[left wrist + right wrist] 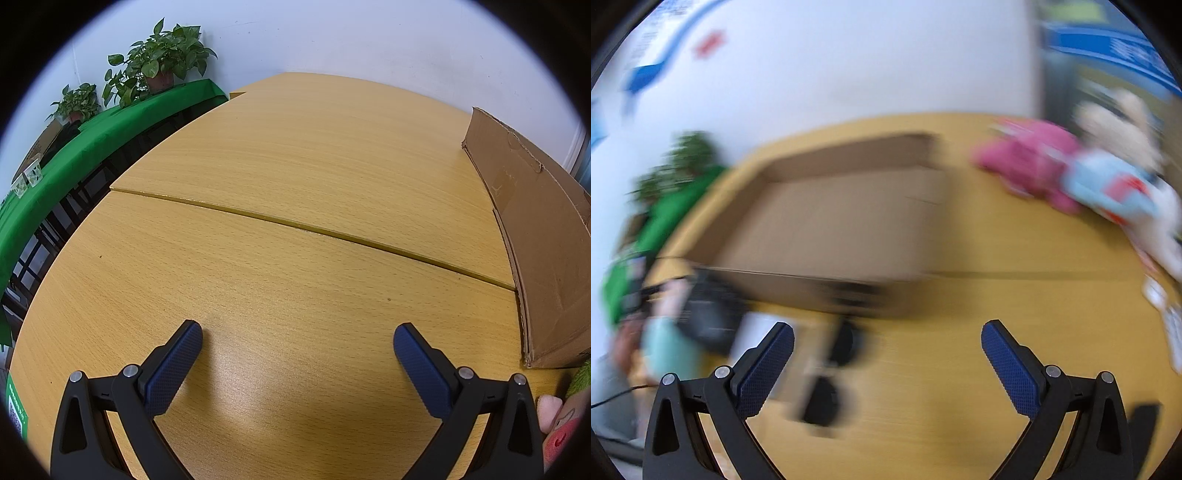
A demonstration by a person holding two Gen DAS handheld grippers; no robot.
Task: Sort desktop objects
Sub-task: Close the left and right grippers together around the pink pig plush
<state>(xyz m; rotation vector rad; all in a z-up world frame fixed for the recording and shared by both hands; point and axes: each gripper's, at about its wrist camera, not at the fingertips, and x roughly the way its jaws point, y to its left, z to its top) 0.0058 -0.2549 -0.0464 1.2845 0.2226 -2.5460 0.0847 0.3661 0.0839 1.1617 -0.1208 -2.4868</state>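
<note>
Your left gripper (297,347) hung spread and empty over bare wooden table (295,184), its blue pads (173,369) well apart with nothing between them. On the right of that view stood the cardboard box (546,251), its side wall toward you, and just past its near corner a plush toy (561,421) peeked in at the edge, pink and red with a bit of green.

Your right gripper (887,345) was likewise spread and holding nothing; that whole view was smeared by motion. You could still make out the open box (849,229) ahead and to the left, a pink plush (1030,155) and a pale blue and white one (1115,192) far right, and dark objects (827,376) near the left finger, too blurred to name.

I judged you were between picks, with no item in hand. Your next move called for steadying the right gripper, choosing one object, and centring the open jaws on it before closing.
</note>
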